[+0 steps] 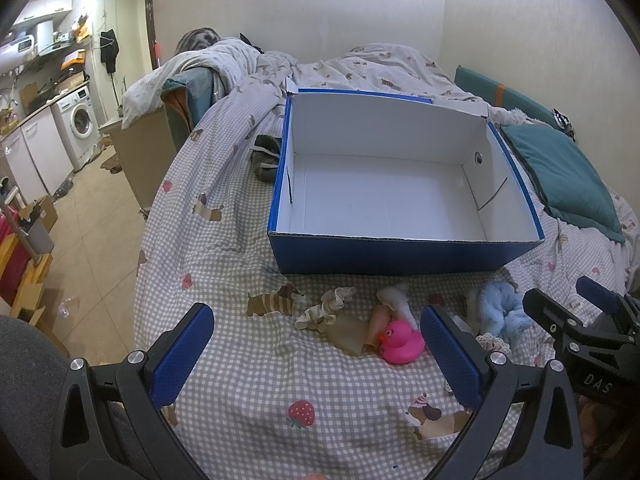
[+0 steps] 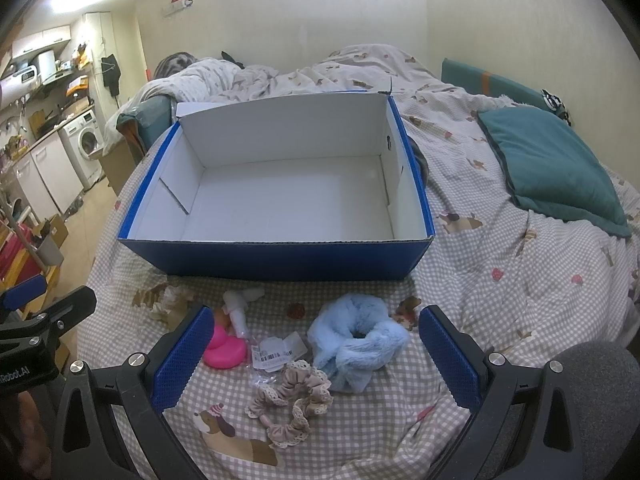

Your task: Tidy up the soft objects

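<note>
An open blue box (image 1: pixel 400 254) with a white, empty inside stands on the checked bed cover; it also shows in the right wrist view (image 2: pixel 280 260). In front of it lie a pink rubber duck (image 1: pixel 401 342) (image 2: pixel 224 350), a cream scrunchie (image 1: pixel 328 308), a white soft toy (image 1: pixel 394 298) (image 2: pixel 240 308), a fluffy light-blue scrunchie (image 1: pixel 500 312) (image 2: pixel 354 340), and a beige lace scrunchie (image 2: pixel 290 400). My left gripper (image 1: pixel 316 352) is open and empty, hovering over the duck's near side. My right gripper (image 2: pixel 316 354) is open and empty above the blue scrunchie.
A teal pillow (image 2: pixel 556 168) lies at the right of the bed. A rumpled quilt (image 1: pixel 360 64) is piled behind the box. A dark cloth (image 1: pixel 266 156) lies left of the box. The bed's left edge drops to a tiled floor (image 1: pixel 96 216) with a washing machine (image 1: pixel 78 122).
</note>
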Motion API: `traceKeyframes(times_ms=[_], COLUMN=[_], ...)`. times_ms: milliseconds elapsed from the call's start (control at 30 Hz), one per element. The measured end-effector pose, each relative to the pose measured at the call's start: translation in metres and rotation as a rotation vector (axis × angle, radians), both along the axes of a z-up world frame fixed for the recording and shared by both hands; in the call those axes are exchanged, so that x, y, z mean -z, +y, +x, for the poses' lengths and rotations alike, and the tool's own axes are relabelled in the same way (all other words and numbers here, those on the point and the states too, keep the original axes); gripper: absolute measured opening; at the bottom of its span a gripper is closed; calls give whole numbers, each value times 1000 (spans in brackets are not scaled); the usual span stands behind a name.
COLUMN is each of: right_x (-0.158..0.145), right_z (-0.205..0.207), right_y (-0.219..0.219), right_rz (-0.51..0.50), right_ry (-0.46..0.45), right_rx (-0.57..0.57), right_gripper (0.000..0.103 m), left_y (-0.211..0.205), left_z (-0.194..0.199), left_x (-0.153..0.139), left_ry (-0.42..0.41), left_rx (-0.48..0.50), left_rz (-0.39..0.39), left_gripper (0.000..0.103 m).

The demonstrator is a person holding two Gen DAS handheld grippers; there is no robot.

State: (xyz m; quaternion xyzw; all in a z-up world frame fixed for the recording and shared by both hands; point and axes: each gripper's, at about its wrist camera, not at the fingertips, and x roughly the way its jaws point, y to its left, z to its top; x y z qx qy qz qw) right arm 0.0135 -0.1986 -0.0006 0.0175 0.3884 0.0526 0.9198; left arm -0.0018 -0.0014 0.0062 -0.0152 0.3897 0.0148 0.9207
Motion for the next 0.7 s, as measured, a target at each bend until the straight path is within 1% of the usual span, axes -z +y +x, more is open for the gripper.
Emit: traceKeyframes(times_ms=[467, 633, 700], right_x=[0, -1, -6], right_z=[0, 4, 5], right_y=[1, -8, -13], right_rz=[5, 29, 42], right_ry=[2, 17, 14], right_rx=[6, 32, 35], right_gripper=[103, 103, 103], left_y=[0, 3, 6], left_z=[0, -2, -2], left_x=[0, -5, -6], left_ry=[1, 0, 16], left_rx=[0, -11, -20], left_rz=[-1, -21, -23], left_gripper=[103, 103, 103])
